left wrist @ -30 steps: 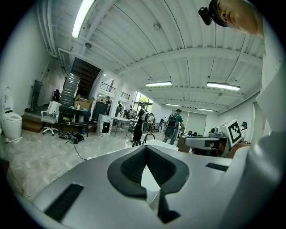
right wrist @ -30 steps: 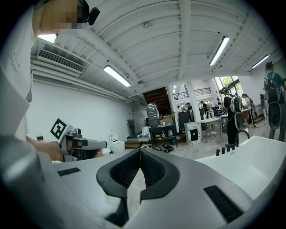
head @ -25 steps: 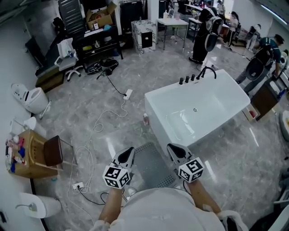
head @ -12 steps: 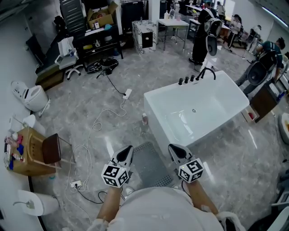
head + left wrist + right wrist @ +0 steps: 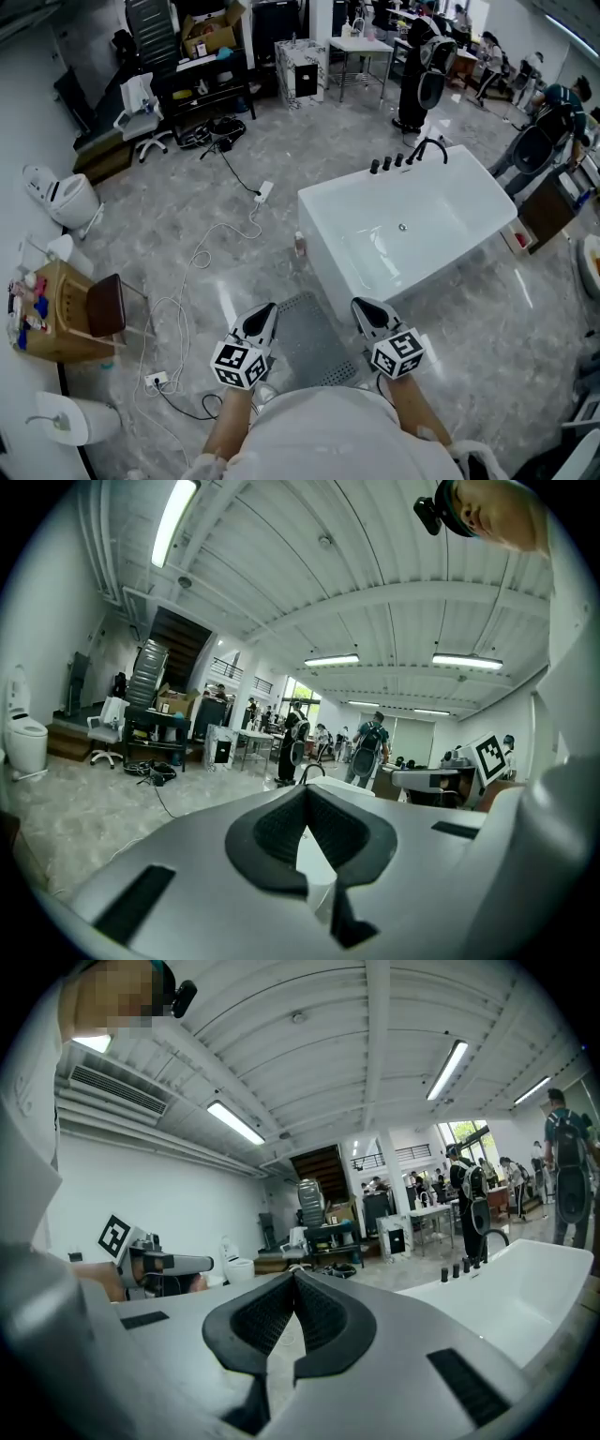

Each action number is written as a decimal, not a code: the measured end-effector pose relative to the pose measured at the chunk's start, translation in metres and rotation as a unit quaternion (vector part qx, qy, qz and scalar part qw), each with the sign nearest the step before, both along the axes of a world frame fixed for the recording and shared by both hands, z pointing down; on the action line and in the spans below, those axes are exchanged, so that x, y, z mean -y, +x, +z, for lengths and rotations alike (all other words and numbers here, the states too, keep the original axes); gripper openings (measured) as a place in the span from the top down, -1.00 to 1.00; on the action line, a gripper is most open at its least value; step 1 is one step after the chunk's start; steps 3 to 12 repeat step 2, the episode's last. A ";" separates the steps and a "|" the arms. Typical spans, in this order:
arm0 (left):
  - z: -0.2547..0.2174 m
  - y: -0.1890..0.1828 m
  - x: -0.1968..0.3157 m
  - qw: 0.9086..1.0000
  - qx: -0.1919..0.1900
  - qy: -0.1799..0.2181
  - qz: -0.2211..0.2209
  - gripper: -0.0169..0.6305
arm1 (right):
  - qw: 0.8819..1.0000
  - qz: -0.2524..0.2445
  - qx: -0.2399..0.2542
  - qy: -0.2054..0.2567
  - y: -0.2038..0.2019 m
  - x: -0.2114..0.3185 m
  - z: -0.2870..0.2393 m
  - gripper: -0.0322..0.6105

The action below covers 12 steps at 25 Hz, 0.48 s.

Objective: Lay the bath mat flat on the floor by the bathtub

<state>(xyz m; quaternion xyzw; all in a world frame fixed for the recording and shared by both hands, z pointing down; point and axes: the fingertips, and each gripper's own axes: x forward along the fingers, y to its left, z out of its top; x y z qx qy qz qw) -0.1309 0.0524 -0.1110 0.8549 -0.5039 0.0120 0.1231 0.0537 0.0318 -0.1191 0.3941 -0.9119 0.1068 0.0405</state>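
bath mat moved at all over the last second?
No. The bath mat lies in the same spot beside the near corner of the bathtub. Mat and tub drift together slightly in the head view, so their relation is unchanged.

Change noted: the person with the black backpack beyond the bathtub now stands slightly further left (judged against the white table).

I see a grey bath mat with dotted edges, a white bathtub, a grey marbled floor, and black-and-white square markers on my left gripper and right gripper.
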 end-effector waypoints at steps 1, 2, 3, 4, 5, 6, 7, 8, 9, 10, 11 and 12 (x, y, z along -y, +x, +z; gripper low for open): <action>0.000 0.002 0.000 1.000 0.000 0.000 0.001 0.90 | 1.000 0.000 0.002 -0.001 0.002 0.000 0.000 0.81; 0.000 0.005 0.000 1.000 -0.001 0.001 0.003 0.90 | 1.000 0.001 0.005 -0.002 0.004 0.000 0.000 0.81; 0.000 0.005 0.000 1.000 -0.001 0.001 0.003 0.90 | 1.000 0.001 0.005 -0.002 0.004 0.000 0.000 0.81; 0.000 0.005 0.000 1.000 -0.001 0.001 0.003 0.90 | 1.000 0.001 0.005 -0.002 0.004 0.000 0.000 0.81; 0.000 0.005 0.000 1.000 -0.001 0.001 0.003 0.90 | 1.000 0.001 0.005 -0.002 0.004 0.000 0.000 0.81; 0.000 0.005 0.000 1.000 -0.001 0.001 0.003 0.90 | 1.000 0.001 0.005 -0.002 0.004 0.000 0.000 0.81; 0.000 0.005 0.000 1.000 -0.001 0.001 0.003 0.90 | 1.000 0.001 0.005 -0.002 0.004 0.000 0.000 0.81; 0.000 0.005 0.000 1.000 -0.001 0.001 0.003 0.90 | 1.000 0.001 0.005 -0.002 0.004 0.000 0.000 0.81; 0.000 0.005 0.000 1.000 -0.001 0.001 0.003 0.90 | 1.000 0.001 0.005 -0.002 0.004 0.000 0.000 0.81; 0.000 0.005 0.000 1.000 -0.001 0.001 0.003 0.90 | 1.000 0.001 0.005 -0.002 0.004 0.000 0.000 0.81; 0.000 0.005 0.000 1.000 -0.001 0.001 0.003 0.90 | 1.000 0.001 0.005 -0.002 0.004 0.000 0.000 0.81; 0.000 0.005 0.000 1.000 -0.001 0.001 0.003 0.90 | 1.000 0.001 0.005 -0.002 0.004 0.000 0.000 0.81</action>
